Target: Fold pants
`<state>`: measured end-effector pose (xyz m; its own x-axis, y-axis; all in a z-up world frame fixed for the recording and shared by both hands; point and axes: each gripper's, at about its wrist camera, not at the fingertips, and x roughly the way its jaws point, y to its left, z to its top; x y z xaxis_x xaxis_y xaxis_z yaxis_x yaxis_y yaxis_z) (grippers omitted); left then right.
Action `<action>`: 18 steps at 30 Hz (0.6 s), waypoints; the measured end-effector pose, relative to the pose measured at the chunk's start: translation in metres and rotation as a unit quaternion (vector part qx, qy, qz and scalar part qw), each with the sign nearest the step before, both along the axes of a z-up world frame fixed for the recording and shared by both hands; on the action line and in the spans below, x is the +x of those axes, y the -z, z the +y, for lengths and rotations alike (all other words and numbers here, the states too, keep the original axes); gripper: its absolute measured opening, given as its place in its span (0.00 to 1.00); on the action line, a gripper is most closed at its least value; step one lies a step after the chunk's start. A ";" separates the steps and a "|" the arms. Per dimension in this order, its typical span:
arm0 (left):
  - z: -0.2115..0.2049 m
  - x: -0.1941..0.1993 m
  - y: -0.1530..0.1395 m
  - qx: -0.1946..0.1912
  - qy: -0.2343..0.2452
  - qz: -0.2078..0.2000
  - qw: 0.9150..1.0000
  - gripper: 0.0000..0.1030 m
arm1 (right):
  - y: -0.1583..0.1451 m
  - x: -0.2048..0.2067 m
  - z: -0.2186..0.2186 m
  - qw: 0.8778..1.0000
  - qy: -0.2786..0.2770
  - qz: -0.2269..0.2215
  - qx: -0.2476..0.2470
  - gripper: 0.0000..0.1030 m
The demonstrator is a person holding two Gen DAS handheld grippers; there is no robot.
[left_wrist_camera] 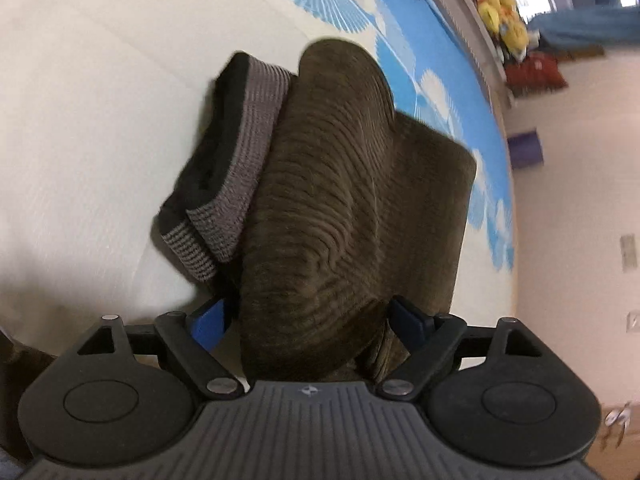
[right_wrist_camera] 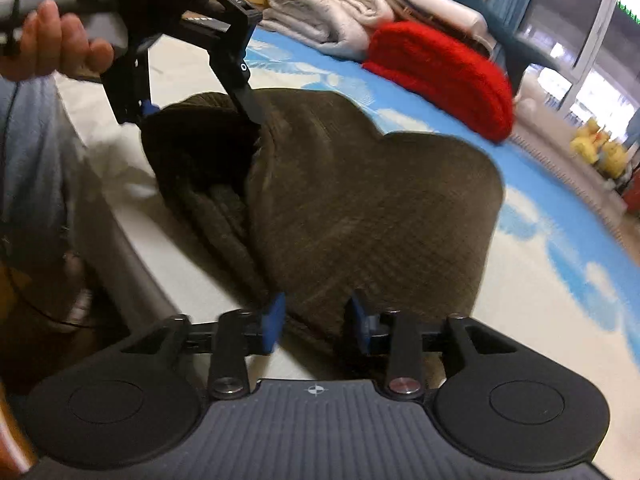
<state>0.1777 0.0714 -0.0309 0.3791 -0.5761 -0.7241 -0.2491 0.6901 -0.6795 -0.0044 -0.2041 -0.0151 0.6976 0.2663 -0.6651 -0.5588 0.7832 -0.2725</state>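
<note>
The pants point(left_wrist_camera: 340, 200) are dark olive-brown corduroy with a grey ribbed waistband point(left_wrist_camera: 244, 156), lying folded in a thick bundle on the bed. My left gripper point(left_wrist_camera: 312, 320) has its blue fingers point(left_wrist_camera: 208, 322) on either side of the near fold, with cloth bunched between them. In the right wrist view the same pants point(right_wrist_camera: 360, 208) spread ahead. My right gripper point(right_wrist_camera: 316, 322) straddles the near edge of the cloth, its blue pads point(right_wrist_camera: 274, 320) pressed into the fabric. The left gripper also shows there point(right_wrist_camera: 200, 116), gripping the far-left fold, held by a hand.
The bed has a cream sheet point(left_wrist_camera: 100, 120) and a blue cover with white shell patterns point(left_wrist_camera: 360, 4). A red knitted garment point(right_wrist_camera: 440, 68) and folded white blankets point(right_wrist_camera: 332, 12) lie at the far side. Yellow toys point(right_wrist_camera: 600, 152) sit on the floor beyond.
</note>
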 end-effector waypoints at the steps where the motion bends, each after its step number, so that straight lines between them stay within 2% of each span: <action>1: 0.001 0.000 -0.004 0.010 -0.007 -0.009 1.000 0.86 | 0.001 -0.002 0.001 1.000 0.000 -0.004 -0.003 0.41; 3: -0.002 0.000 -0.012 0.029 -0.003 -0.024 0.999 0.86 | 0.002 0.000 0.004 1.000 0.002 -0.012 -0.008 0.41; 5: -0.010 0.000 -0.019 0.034 0.017 -0.032 0.999 0.82 | 0.002 -0.002 0.005 1.000 0.005 -0.013 -0.005 0.41; 6: -0.015 -0.002 -0.023 0.050 0.021 -0.034 0.998 0.79 | 0.001 -0.004 0.004 1.000 0.008 -0.012 -0.001 0.41; 7: -0.019 -0.004 -0.027 0.072 0.022 -0.039 0.996 0.71 | -0.003 -0.006 0.003 1.000 0.015 -0.010 0.007 0.41; 9: -0.021 -0.010 -0.034 0.100 0.015 -0.049 0.994 0.43 | -0.008 0.002 0.001 0.999 0.032 0.000 0.034 0.41; 11: -0.026 -0.014 -0.050 0.114 0.034 -0.079 0.990 0.32 | -0.014 0.008 -0.006 0.995 0.057 0.017 0.074 0.41; 14: -0.025 -0.014 -0.089 0.120 0.059 -0.142 0.981 0.29 | -0.026 0.017 -0.020 0.985 0.094 0.031 0.140 0.41; 16: -0.018 -0.015 -0.111 0.126 0.072 -0.189 0.971 0.29 | -0.033 0.022 -0.030 0.974 0.111 0.032 0.194 0.44; 18: -0.005 -0.021 -0.107 0.140 0.061 -0.217 0.964 0.29 | -0.040 0.026 -0.040 0.961 0.119 0.042 0.246 0.45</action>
